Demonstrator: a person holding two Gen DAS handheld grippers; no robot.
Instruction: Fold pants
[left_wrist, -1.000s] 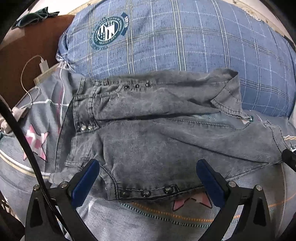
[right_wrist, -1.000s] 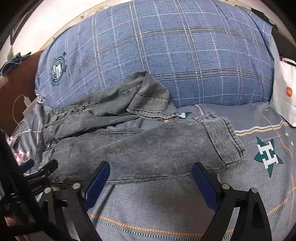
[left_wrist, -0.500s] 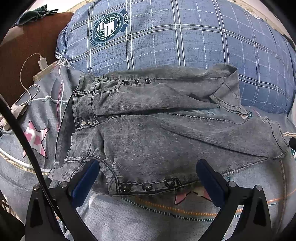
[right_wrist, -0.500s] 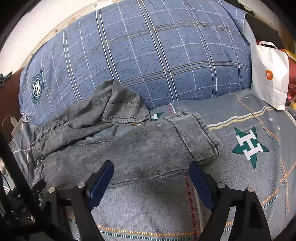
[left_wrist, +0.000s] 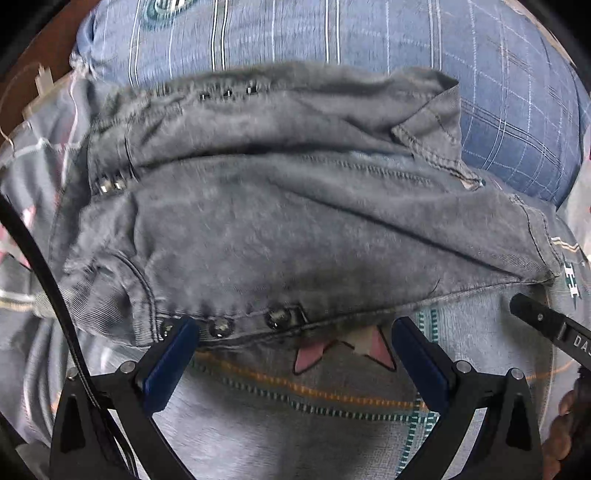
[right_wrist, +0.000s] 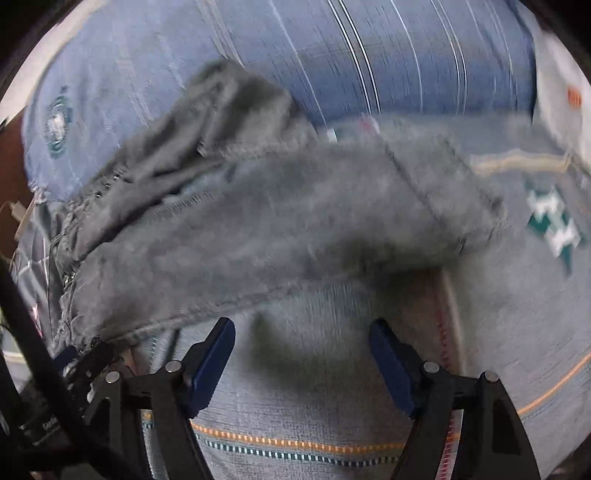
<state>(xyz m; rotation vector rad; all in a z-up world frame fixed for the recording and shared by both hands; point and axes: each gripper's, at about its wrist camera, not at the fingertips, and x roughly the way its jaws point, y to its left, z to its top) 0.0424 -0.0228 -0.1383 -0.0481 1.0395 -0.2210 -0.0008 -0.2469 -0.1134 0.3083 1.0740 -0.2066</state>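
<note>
Grey denim pants (left_wrist: 288, 221) lie crumpled on the bed, waistband to the left with metal studs (left_wrist: 221, 326) along the near edge, one leg folded back against the pillow. My left gripper (left_wrist: 293, 343) is open and empty, just in front of the studded near edge. The pants also show in the right wrist view (right_wrist: 280, 221), blurred, with the leg cuff (right_wrist: 454, 192) at the right. My right gripper (right_wrist: 301, 343) is open and empty, just short of the pants' near hem. Its tip (left_wrist: 546, 325) shows in the left wrist view.
A large blue plaid pillow (left_wrist: 369, 37) lies behind the pants. The grey bedsheet (right_wrist: 332, 424) has star prints (right_wrist: 554, 225) and striped lines. A white paper bag (right_wrist: 565, 92) stands at the far right. A charger and cable (left_wrist: 40, 81) lie at the far left.
Both grippers have moved forward and down toward the pants' near edge. The pants now look larger and closer in both views. Both views are motion blurred.
</note>
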